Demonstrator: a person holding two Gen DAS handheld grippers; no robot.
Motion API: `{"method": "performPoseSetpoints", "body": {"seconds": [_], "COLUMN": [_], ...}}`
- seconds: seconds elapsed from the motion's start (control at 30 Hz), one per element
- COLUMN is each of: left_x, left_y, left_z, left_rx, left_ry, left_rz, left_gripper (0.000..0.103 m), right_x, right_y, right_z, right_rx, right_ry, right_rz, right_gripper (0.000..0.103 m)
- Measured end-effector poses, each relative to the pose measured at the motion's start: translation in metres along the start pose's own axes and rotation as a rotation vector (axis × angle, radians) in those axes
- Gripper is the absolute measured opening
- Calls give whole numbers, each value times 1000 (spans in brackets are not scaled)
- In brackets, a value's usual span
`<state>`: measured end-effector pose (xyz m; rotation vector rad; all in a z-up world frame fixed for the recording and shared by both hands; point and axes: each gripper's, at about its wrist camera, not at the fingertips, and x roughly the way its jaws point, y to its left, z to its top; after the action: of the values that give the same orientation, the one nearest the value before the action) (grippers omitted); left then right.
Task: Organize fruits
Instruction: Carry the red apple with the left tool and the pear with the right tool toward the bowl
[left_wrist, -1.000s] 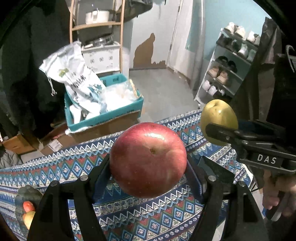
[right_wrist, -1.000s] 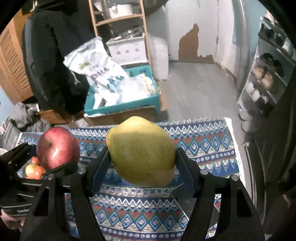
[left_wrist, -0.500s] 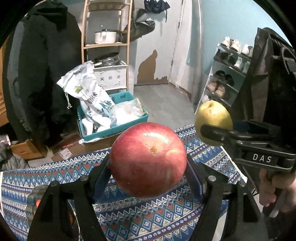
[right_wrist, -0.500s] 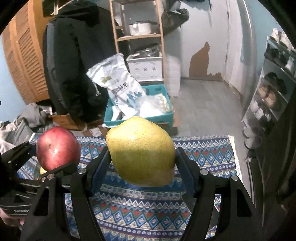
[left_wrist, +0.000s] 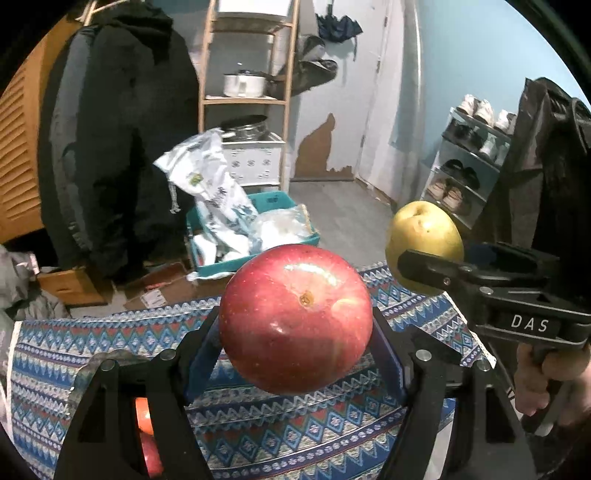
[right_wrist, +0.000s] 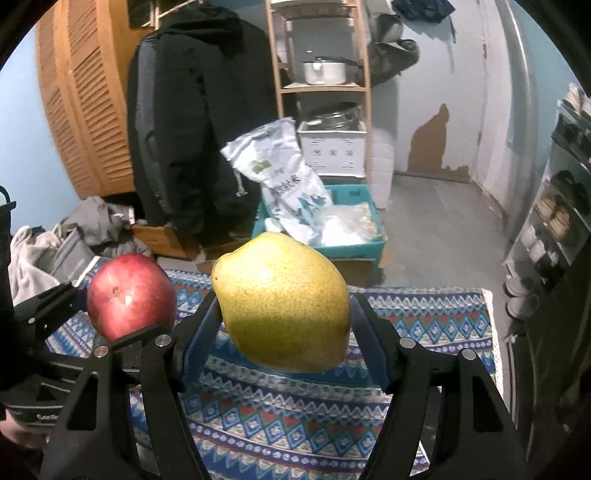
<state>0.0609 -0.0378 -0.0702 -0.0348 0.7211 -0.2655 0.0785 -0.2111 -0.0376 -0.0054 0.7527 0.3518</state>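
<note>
Both grippers are loaded. Your left gripper (left_wrist: 295, 354), with its black arms and blue pads, is clamped on the round, glossy red apple (left_wrist: 295, 317), one pad pressed into each flank of the fruit. Your right gripper (right_wrist: 284, 332) grips the speckled yellow-green pear (right_wrist: 282, 302) the same way, lying sideways between its pads. From the left wrist view the pear sits up and to the right of the apple, well clear of it; from the right wrist view the apple hangs to the left, close to the pear but apart from it. Both fruits are held in the air above the table covered in a blue cloth with a zigzag pattern (left_wrist: 306, 435), neither one touching it.

You look to be in the carrying step: two fruits picked, neither yet set down. At the lower left of the left wrist view, partly hidden behind the gripper's arm, a grey dish (left_wrist: 110, 360) holds some orange-red fruit (left_wrist: 144, 421); how many pieces, and how much room is left, you cannot tell from here. That dish is a likely destination, though nothing marks it as such.

For the next move, keep both grips firm, since round fruit can roll out of flat pads. Bring one fruit in at a time so the grippers do not crowd each other, lower it until it rests on a surface, and only then release the pads.
</note>
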Motion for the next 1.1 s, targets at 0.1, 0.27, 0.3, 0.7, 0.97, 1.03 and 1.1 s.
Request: {"method": "performPoseSetpoints", "body": {"seconds": [0.1, 0.27, 0.3, 0.7, 0.97, 1.03, 1.1], "left_x": [-8, -21, -23, -35, -32, -29, -28], "left_y": [13, 37, 43, 114, 160, 171, 180], "left_z": [-3, -10, -11, -36, -59, -67, -73], "left_rx": [-21, -57, -66, -176, -251, -276, -300], "left_ry": [-8, -15, -13, 4, 43, 59, 69], "left_rz": [15, 49, 57, 147, 198, 201, 197], "left_gripper": [76, 76, 76, 76, 76, 76, 76], "right_x": [2, 9, 11, 58, 87, 95, 103], "right_y": [11, 32, 36, 89, 120, 128, 136], "right_z": [1, 5, 6, 10, 10, 10, 10], "right_rx": [-14, -33, -37, -63, -76, -77, -76], "right_ry": [0, 6, 7, 77, 123, 136, 147], "right_rz": [14, 54, 60, 170, 229, 243, 263], "right_gripper": [70, 70, 70, 70, 70, 70, 70]}}
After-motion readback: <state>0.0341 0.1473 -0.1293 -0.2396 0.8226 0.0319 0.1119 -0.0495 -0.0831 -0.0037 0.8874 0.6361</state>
